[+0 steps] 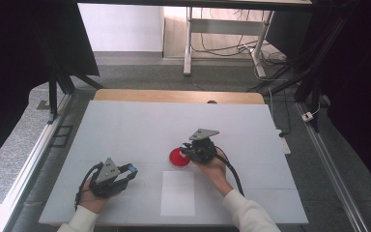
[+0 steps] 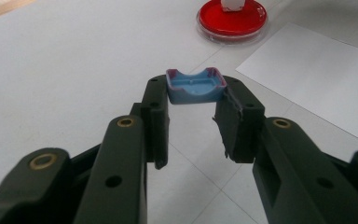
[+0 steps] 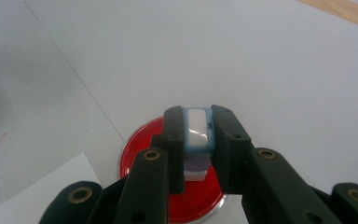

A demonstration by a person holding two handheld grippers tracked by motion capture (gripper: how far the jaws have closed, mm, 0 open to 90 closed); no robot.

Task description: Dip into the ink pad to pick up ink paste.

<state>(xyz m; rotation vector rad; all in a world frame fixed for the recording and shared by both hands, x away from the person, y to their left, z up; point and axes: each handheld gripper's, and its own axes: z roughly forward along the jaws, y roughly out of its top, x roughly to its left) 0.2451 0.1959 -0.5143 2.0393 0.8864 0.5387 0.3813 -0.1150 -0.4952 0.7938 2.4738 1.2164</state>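
My left gripper rests low at the front left of the table, shut on a small blue cap with a purple-red rim, which sits crosswise between its fingertips, hollow side up. My right gripper is near the table's middle, over a round red dish. In the right gripper view that gripper is shut on a small white and light-blue block held upright above the red dish. The left gripper view has the red dish far off, with the white block's lower part on or just over it.
A white sheet of paper lies flat in front of the dish, between my two hands. The white table top ends in a wooden strip at the back. Beyond stand dark frame legs and cables on the floor.
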